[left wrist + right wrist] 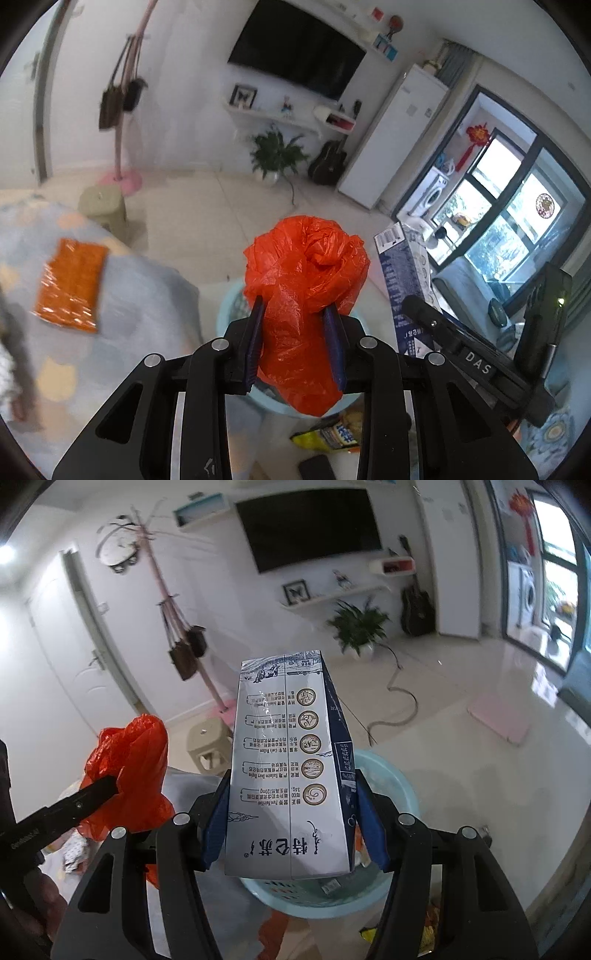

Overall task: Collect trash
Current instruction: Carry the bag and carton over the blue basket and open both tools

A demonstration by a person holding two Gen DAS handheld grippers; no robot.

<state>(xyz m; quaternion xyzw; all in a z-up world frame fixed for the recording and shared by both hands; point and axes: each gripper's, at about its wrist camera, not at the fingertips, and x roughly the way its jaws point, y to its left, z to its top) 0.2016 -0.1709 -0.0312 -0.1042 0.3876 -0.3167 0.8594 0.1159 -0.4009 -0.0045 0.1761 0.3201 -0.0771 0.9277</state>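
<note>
My left gripper [295,310] is shut on a crumpled red plastic bag [306,266] and holds it above a light blue basket [225,314]. My right gripper [291,794] is shut on a white and blue milk carton [288,768], held upright over the same basket [399,786]. In the right wrist view the red bag [129,753] hangs at the left in the other gripper. In the left wrist view the carton [402,288] shows at the right.
An orange packet [72,284] lies on a pale patterned cloth [140,295] at the left. A yellow snack wrapper [332,435] and a dark phone [317,465] lie on the floor below. A beige stool [103,206], a potted plant [277,155] and a coat stand [122,155] stand further off.
</note>
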